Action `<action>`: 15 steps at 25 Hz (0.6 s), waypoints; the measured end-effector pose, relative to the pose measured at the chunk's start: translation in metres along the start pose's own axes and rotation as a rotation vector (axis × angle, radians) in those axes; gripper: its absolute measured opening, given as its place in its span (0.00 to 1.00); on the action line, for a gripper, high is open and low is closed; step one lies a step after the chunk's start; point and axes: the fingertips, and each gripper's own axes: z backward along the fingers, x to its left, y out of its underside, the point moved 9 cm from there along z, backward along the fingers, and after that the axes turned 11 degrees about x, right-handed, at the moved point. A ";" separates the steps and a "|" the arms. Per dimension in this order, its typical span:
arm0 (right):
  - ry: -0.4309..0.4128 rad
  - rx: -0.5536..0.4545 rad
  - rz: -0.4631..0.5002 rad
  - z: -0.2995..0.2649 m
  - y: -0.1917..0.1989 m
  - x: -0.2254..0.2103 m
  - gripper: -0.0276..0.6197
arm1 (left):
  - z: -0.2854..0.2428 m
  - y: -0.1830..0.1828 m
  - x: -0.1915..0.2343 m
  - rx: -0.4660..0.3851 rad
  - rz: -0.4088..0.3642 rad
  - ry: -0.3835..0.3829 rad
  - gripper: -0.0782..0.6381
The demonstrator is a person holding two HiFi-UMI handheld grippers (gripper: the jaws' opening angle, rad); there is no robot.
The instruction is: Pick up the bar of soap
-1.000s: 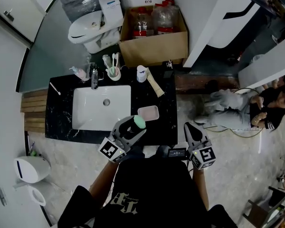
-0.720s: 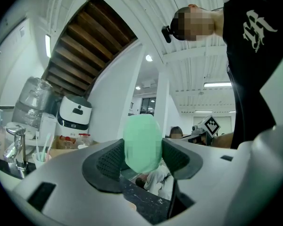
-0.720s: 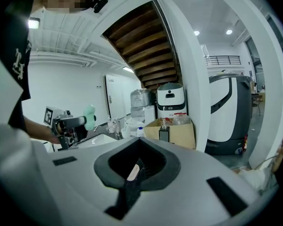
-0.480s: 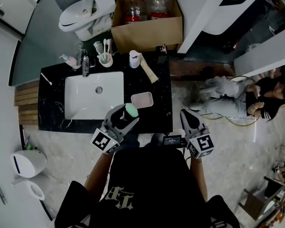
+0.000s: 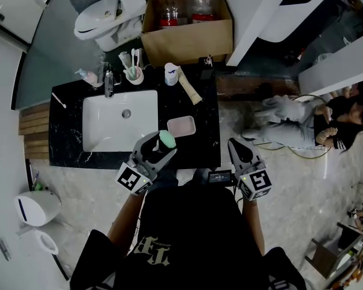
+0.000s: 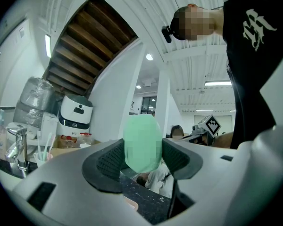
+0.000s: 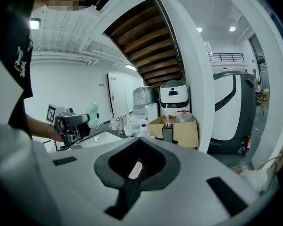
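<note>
Soap [image 5: 167,139], a pale green oval, is clamped between the jaws of the left gripper [image 5: 160,144]. It is held above the front edge of the counter [image 5: 69,139], just short of the pink dish [image 5: 181,126] and right of the sink [image 5: 109,132]. Only the left gripper view shows its long axis standing upright, rising above the pads. The right gripper [image 5: 237,148] hangs past the counter's right end over open floor [image 5: 302,180], its jaws closed together on nothing.

I see bright, even light from ceiling lamps [image 6: 218,83] and few hard shadows. Every view bows strongly toward dark corners. The bar of soap [image 6: 142,142] near my left lens looks soft.
</note>
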 end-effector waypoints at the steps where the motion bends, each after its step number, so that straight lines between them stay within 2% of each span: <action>1: 0.000 0.001 0.001 0.000 0.000 0.000 0.05 | 0.000 0.001 0.000 0.002 0.001 0.000 0.46; 15: -0.016 0.007 0.011 -0.004 0.003 0.001 0.05 | 0.000 0.005 0.002 0.011 0.006 0.000 0.46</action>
